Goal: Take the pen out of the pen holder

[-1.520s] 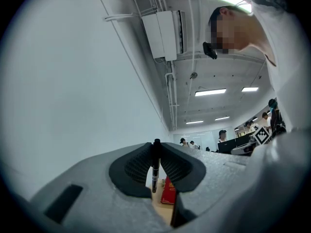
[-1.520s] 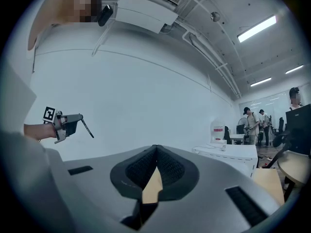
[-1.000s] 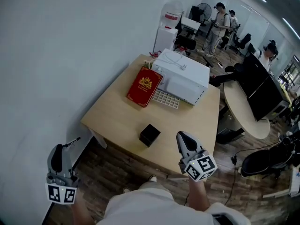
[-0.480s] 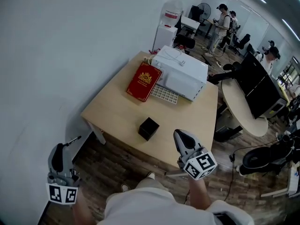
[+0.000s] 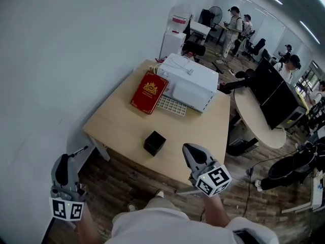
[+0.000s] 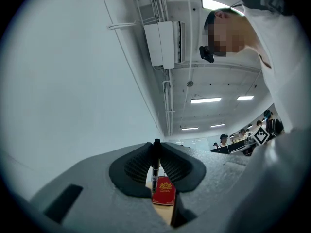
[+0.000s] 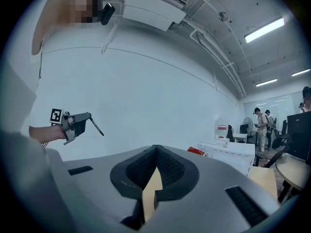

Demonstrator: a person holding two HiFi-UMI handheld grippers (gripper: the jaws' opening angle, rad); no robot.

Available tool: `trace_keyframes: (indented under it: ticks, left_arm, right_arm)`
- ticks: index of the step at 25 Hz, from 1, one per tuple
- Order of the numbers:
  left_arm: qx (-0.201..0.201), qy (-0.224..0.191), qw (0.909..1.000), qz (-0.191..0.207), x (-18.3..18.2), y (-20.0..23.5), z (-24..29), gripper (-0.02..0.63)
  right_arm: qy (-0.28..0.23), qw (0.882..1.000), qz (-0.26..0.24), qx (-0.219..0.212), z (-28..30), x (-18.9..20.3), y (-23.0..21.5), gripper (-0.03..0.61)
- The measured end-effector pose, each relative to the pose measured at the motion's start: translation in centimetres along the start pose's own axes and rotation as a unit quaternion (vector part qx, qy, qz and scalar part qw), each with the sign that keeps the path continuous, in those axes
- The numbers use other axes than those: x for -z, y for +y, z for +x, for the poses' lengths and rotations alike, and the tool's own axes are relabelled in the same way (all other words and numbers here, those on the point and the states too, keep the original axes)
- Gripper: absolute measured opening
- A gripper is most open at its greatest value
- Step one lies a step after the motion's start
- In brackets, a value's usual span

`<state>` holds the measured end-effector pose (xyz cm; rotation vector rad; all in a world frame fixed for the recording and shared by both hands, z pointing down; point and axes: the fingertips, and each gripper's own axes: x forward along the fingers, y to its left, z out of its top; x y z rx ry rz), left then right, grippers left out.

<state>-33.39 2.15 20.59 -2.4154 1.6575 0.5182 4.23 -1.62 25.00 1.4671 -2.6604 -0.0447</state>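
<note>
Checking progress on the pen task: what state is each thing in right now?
Left gripper: shut on the pen.
Right gripper: fingers together, empty.
Pen holder: standing on the table, apart from both grippers.
Red book: closed, on the table.

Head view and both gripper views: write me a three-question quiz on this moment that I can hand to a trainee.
1. What is clamped in the left gripper? A) a pen B) a spoon C) nothing
2. True or false: the right gripper also holds something.
3. Fill in: the black pen holder stands on the ___.

Key: 1 A. 2 false, its jaws are shut on nothing. 3 table.
</note>
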Motion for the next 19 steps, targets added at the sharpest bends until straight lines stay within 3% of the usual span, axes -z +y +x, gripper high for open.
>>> trace_keyframes:
  ticks: [19]
  left_arm:
    - [0.036, 0.01, 0.9993, 0.001, 0.8, -2.5, 3.7, 0.063]
  right_arm:
    - [-0.008, 1.0, -0.004, 0.019, 0.2, -1.2, -2.5, 0.0]
